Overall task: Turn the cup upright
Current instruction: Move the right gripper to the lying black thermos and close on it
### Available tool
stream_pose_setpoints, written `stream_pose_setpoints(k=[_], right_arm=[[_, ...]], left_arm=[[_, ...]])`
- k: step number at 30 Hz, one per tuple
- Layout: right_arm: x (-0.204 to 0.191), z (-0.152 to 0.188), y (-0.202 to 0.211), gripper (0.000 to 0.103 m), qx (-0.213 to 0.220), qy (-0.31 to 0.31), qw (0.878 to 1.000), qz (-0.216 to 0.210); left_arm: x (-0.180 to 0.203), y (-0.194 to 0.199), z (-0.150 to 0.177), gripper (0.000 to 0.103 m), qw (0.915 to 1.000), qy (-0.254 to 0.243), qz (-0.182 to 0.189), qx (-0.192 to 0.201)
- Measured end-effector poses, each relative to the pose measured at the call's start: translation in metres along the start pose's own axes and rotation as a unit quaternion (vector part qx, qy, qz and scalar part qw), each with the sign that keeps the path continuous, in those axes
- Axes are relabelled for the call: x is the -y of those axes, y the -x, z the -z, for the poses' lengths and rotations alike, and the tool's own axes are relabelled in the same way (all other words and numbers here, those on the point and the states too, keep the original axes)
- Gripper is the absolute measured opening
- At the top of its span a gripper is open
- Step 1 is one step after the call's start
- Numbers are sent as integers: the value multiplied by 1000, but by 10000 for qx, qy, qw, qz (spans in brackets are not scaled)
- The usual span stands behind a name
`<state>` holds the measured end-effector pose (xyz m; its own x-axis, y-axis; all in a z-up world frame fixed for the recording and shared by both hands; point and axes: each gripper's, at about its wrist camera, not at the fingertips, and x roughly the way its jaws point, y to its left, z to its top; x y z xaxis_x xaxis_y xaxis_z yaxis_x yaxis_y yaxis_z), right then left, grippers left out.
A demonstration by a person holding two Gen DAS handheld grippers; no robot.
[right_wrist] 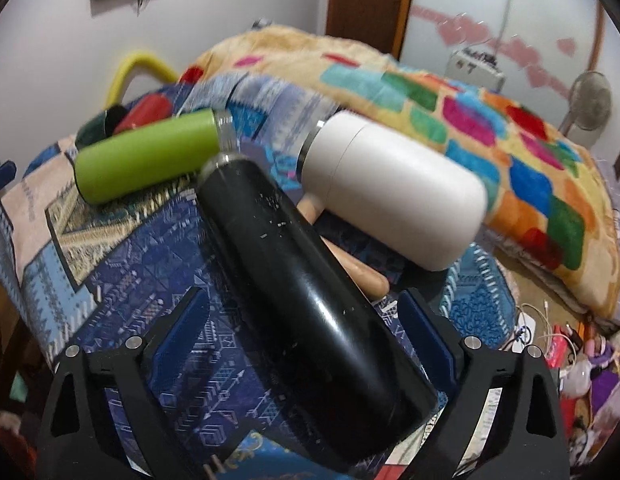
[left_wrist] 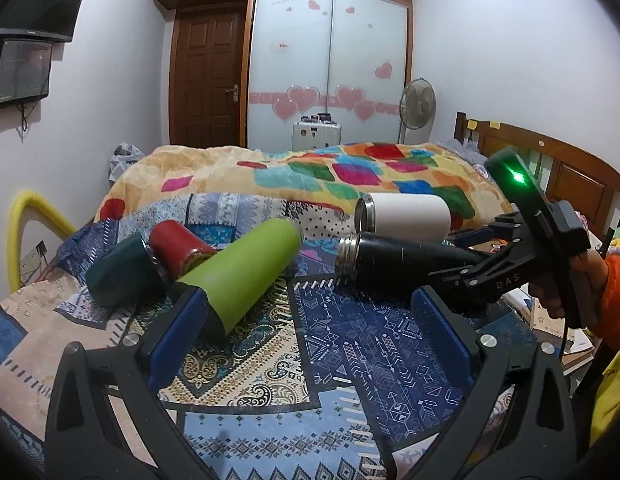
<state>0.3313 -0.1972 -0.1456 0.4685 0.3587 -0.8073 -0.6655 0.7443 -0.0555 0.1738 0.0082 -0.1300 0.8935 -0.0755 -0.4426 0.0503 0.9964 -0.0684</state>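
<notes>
Now | black cup (right_wrist: 293, 280) on its side, base between right hand-held gripper (right_wrist: 305, 344) fingers, spread | mouth points away | left hand-held gripper (left_wrist: 305, 336) spread, empty

1. Open patterned blanket (left_wrist: 350, 344) lies between the left gripper (left_wrist: 310, 332) fingers.
2. The green cup (left_wrist: 245, 268) touches the left finger; red cup (left_wrist: 177, 248) and dark green cup (left_wrist: 121, 276) crowd behind it.
3. The white cup (right_wrist: 394, 188) lies just beside the black cup (right_wrist: 305, 288).

black cup (left_wrist: 390, 264) lying sideways, possibly gripped
</notes>
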Motion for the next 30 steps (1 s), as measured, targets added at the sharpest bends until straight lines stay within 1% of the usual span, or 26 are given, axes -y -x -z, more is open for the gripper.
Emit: stream_pose_setpoints(k=[1, 3, 4, 7, 8, 9, 10, 12, 14, 18, 22, 25, 30], right_arm=[[0, -1, -4, 93, -125, 58, 9999, -102], [1, -3, -12, 93, -264, 107, 9995, -157], [0, -3, -16, 93, -399, 145, 9989, -181], [-3, -1, -23, 94, -499, 277, 9984, -60], [-4, 0, -23, 92, -502, 279, 9983, -24], [-4, 1, -23, 88, -509, 278, 9983, 18], [-4, 2, -21, 86, -520, 273, 9983, -1], [-5, 2, -21, 77, -572, 292, 9978, -141], [-9, 1, -20, 73, -609, 358, 9974, -126], [-18, 5, -15, 65, -556, 409, 9976, -112], [-28, 11, -8, 63, -425, 305, 9986, 3], [-30, 11, 0, 63, -237, 169, 9996, 7], [-32, 7, 12, 62, 61, 60, 10000, -34]], left_arm=[[0, -2, 1, 103, 10000, 9, 2, -13], [-1, -6, 1, 103, 10000, 50, 23, -67], [-2, -7, 1, 103, 9999, 60, 30, -84], [-3, -11, 1, 103, 9999, 79, -9, -115], [-3, -11, 0, 103, 9999, 86, -12, -120], [-4, -12, 0, 103, 9999, 95, -11, -123], [-4, -12, 0, 103, 9999, 97, -12, -121], [-5, -12, 0, 103, 9999, 98, -18, -118], [-5, -13, 0, 103, 9999, 111, -13, -116], [-4, -12, -1, 103, 9998, 135, 17, -107], [-1, -7, -2, 103, 9999, 78, 47, -80], [2, 0, -2, 103, 10000, 10, 32, -31], [1, 9, -6, 103, 10000, 39, 30, 29]])
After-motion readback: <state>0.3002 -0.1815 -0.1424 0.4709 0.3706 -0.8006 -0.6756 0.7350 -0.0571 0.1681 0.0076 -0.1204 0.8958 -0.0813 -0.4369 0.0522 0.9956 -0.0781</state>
